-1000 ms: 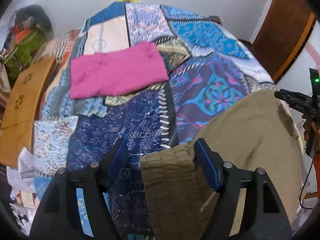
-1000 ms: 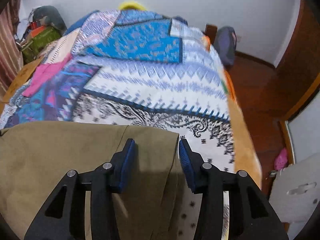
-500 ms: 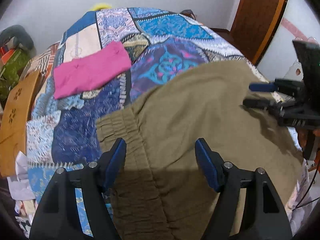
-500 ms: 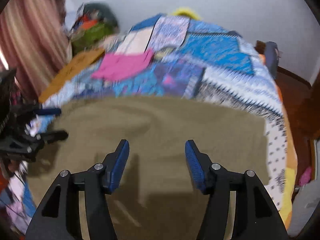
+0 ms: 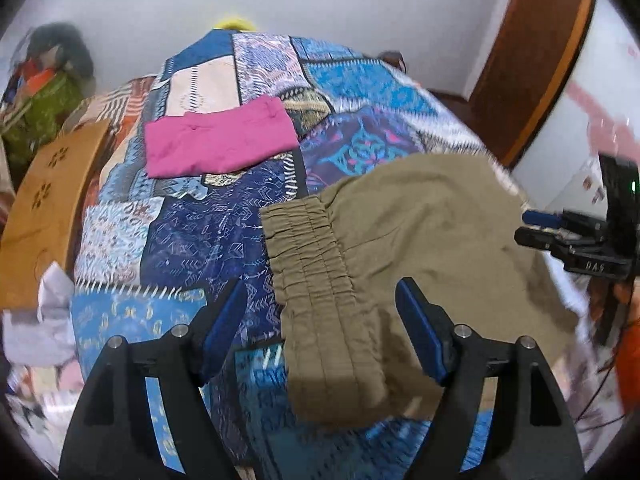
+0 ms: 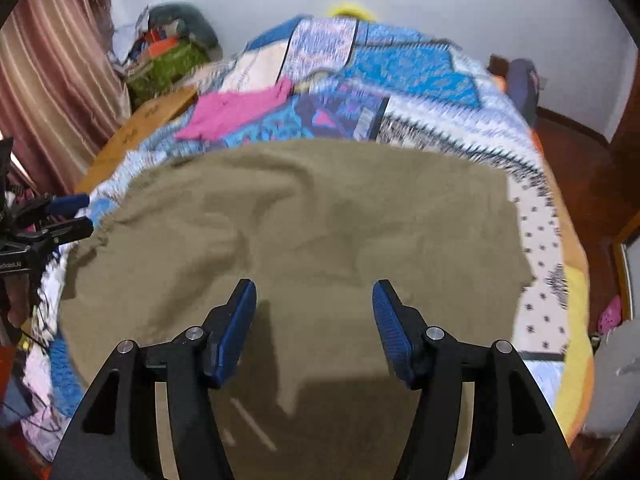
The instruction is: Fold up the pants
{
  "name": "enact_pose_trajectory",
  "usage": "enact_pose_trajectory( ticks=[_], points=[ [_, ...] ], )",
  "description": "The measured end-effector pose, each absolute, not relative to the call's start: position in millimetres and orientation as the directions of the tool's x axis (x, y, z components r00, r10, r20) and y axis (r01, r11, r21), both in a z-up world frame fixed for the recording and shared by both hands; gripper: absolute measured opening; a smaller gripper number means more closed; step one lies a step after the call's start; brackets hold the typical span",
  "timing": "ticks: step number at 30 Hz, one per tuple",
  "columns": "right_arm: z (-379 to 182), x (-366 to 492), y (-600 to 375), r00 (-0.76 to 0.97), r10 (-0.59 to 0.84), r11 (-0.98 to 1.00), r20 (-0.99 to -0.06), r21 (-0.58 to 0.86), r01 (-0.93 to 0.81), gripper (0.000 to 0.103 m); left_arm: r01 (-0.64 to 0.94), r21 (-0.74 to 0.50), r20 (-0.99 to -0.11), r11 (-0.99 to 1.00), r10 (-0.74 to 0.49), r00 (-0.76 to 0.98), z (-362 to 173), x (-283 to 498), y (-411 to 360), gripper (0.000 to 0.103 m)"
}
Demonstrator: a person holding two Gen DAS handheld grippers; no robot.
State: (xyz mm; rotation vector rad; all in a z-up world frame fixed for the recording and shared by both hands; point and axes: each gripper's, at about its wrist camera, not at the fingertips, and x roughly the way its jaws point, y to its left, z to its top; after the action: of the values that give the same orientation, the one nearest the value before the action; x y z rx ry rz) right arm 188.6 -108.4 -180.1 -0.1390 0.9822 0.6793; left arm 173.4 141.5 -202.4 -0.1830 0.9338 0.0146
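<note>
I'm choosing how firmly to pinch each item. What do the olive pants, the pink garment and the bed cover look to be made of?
Olive pants: matte woven cloth, probably cotton; the gathered waistband puckers like elastic. Pink garment: soft matte fabric lying flat, with faint seams; fibre unclear. Bed cover: thin printed patchwork-pattern cloth, flat and unshiny, likely cotton.

Matt olive-brown cloth pants (image 5: 420, 232), waistband ribbed with gathers. Patterned blue patchwork cloth bedspread (image 5: 192, 240) beneath. At ten o'clock, smooth folded magenta cloth garment (image 5: 216, 142); farther left, matt tan wooden board (image 5: 44, 216).
</note>
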Motion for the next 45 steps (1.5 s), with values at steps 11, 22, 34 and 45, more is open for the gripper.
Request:
enact_pose_trajectory(
  ticks=[11, 22, 34, 45],
  points=[
    [-133.0, 135.8, -101.8, 0.509, 0.523, 0.778, -0.684, 0.14, -0.612, 0.06, -0.06, -0.277, -0.794, 0.959, -0.193, 0.576, -195.1, 122.8, 123.3, 0.077],
    [-179.2, 118.5, -88.6, 0.484, 0.477, 0.793, -0.733, 0.122, -0.597, 0.061, -0.094, -0.411, -0.812, 0.907, -0.318, 0.489, -241.8, 97.0, 104.3, 0.077],
    [-215.7, 115.5, -89.2, 0.407, 0.444, 0.778, -0.798, 0.118, -0.617, 0.062, -0.211, -0.67, -0.687, 0.712, -0.487, 0.54, -259.1, 146.7, 131.4, 0.086],
    [-210.8, 116.2, -87.3, 0.37, 0.447, 0.776, -0.814, 0.147, -0.614, 0.062, -0.221, -0.362, -0.81, 0.906, -0.188, 0.555, -234.6, 167.6, 120.2, 0.035]
  ],
)
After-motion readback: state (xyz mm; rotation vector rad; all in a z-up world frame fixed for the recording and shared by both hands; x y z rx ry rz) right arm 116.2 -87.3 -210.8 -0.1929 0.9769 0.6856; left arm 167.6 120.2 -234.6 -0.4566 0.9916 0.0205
